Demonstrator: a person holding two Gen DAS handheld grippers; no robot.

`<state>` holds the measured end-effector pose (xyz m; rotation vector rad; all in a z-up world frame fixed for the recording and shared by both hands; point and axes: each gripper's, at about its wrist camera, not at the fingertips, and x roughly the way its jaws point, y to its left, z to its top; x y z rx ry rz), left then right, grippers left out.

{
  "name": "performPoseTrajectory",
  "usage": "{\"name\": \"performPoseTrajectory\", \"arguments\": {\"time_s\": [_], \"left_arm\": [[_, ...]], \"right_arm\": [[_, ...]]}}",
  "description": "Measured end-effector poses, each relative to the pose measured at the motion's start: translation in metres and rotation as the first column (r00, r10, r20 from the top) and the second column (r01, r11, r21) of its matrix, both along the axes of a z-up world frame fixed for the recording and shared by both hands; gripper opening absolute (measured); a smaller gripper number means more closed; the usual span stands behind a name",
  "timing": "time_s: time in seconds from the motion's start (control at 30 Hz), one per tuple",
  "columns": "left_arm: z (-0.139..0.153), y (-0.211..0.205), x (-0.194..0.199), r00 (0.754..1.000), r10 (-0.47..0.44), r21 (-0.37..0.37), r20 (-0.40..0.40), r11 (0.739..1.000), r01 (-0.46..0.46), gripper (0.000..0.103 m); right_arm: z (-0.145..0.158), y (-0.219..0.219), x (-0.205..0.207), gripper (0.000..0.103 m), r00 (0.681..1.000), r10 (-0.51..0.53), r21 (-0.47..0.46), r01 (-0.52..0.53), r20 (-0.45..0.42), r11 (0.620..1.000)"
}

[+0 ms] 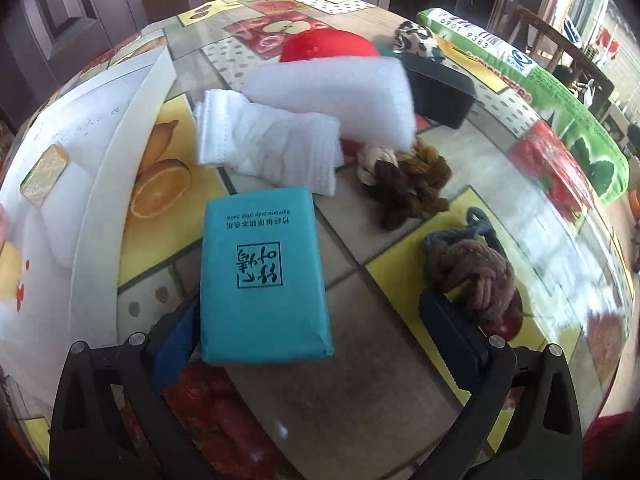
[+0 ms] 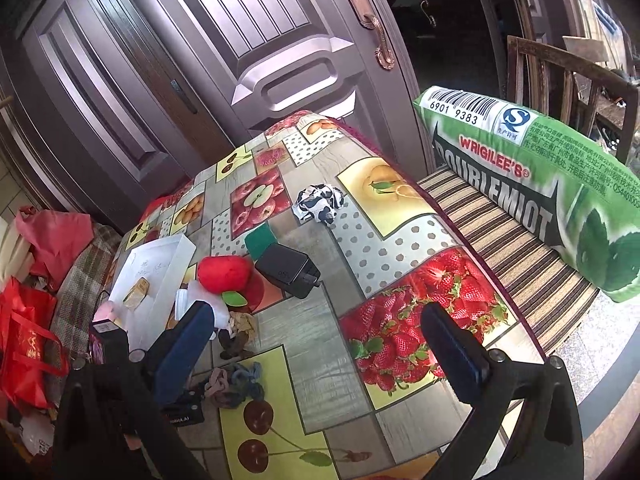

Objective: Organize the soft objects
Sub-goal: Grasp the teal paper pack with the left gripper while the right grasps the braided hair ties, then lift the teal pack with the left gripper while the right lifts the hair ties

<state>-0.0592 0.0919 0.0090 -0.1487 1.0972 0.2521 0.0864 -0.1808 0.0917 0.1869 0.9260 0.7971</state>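
Note:
My left gripper is open low over the table, with a teal tissue pack lying between its fingers, against the left finger. Beyond the pack lie a white folded cloth, a white foam block, a red plush apple, a brown rope knot and a pink-grey rope knot by the right finger. My right gripper is open and empty, high above the table. It sees the apple, a cow-print cloth and the pink-grey rope knot.
A white tray holding a yellow sponge sits at the left. A black box stands mid-table. A green pillow rests on a striped bench right of the table. Doors stand behind; red bags lie on the left.

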Motion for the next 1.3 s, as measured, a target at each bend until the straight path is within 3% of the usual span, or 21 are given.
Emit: {"name": "performPoseTrajectory", "arguments": {"time_s": [0.13, 0.23, 0.3, 0.47, 0.6, 0.63, 0.67, 0.7, 0.77, 0.8, 0.83, 0.97, 1.07, 1.17, 1.3], "left_arm": [[0.012, 0.004, -0.016, 0.995, 0.085, -0.014, 0.056, 0.996, -0.085, 0.103], [0.022, 0.028, -0.025, 0.98, 0.181, -0.058, 0.086, 0.983, -0.177, 0.103], [0.027, 0.035, -0.024, 0.978, 0.187, -0.078, 0.097, 0.981, -0.18, 0.103], [0.037, 0.021, -0.012, 0.99, 0.085, -0.019, 0.113, 0.996, -0.083, 0.103], [0.031, 0.027, -0.01, 0.993, 0.093, -0.023, 0.079, 0.996, -0.091, 0.101], [0.029, 0.029, -0.009, 0.993, 0.099, -0.027, 0.07, 0.995, -0.097, 0.097], [0.026, 0.03, -0.007, 0.993, 0.1, -0.03, 0.06, 0.995, -0.098, 0.097], [0.023, 0.029, -0.005, 0.994, 0.099, -0.028, 0.051, 0.995, -0.098, 0.096], [0.018, 0.027, 0.0, 0.995, 0.089, -0.022, 0.037, 0.996, -0.088, 0.08], [0.014, 0.025, 0.003, 0.996, 0.083, -0.021, 0.025, 0.996, -0.082, 0.062], [0.011, 0.023, 0.005, 0.997, 0.08, -0.01, 0.016, 0.997, -0.08, 0.05], [0.013, 0.017, 0.003, 0.997, 0.063, -0.022, 0.051, 0.998, -0.062, 0.049], [0.036, 0.016, -0.007, 0.989, 0.084, -0.025, 0.123, 0.996, -0.081, 0.049], [0.086, 0.02, -0.019, 0.964, 0.104, 0.024, 0.245, 0.993, -0.113, 0.049], [0.177, 0.042, -0.044, 0.891, 0.147, 0.085, 0.43, 0.976, -0.202, 0.049]], "right_arm": [[-0.004, 0.013, -0.004, 0.103, 0.998, 0.063, -0.012, -0.063, 0.002, 0.998], [-0.017, 0.033, -0.015, 0.103, 0.984, 0.177, -0.049, -0.176, 0.014, 0.983], [-0.028, 0.047, -0.028, 0.103, 0.967, 0.254, -0.095, -0.249, 0.035, 0.964], [-0.051, 0.088, -0.064, 0.103, 0.876, 0.476, -0.232, -0.449, 0.076, 0.863], [-0.07, 0.118, -0.083, 0.102, 0.81, 0.578, -0.322, -0.523, 0.1, 0.789], [-0.075, 0.124, -0.085, 0.098, 0.803, 0.588, -0.337, -0.528, 0.101, 0.78], [-0.08, 0.128, -0.086, 0.079, 0.799, 0.595, -0.35, -0.533, 0.093, 0.77], [-0.085, 0.131, -0.086, 0.053, 0.797, 0.599, -0.369, -0.535, 0.075, 0.76], [-0.085, 0.127, -0.085, 0.043, 0.801, 0.591, -0.37, -0.523, 0.093, 0.768], [-0.084, 0.122, -0.082, 0.031, 0.803, 0.591, -0.358, -0.531, 0.079, 0.768], [-0.081, 0.117, -0.079, 0.03, 0.809, 0.583, -0.347, -0.527, 0.075, 0.776], [-0.064, 0.096, -0.064, 0.028, 0.854, 0.512, -0.295, -0.468, 0.09, 0.833], [-0.031, 0.082, -0.053, 0.028, 0.881, 0.448, -0.23, -0.409, 0.153, 0.883], [0.015, 0.075, -0.048, 0.028, 0.888, 0.379, -0.151, -0.35, 0.26, 0.924], [0.084, 0.074, -0.052, 0.028, 0.865, 0.285, -0.01, -0.309, 0.414, 0.951]]}}
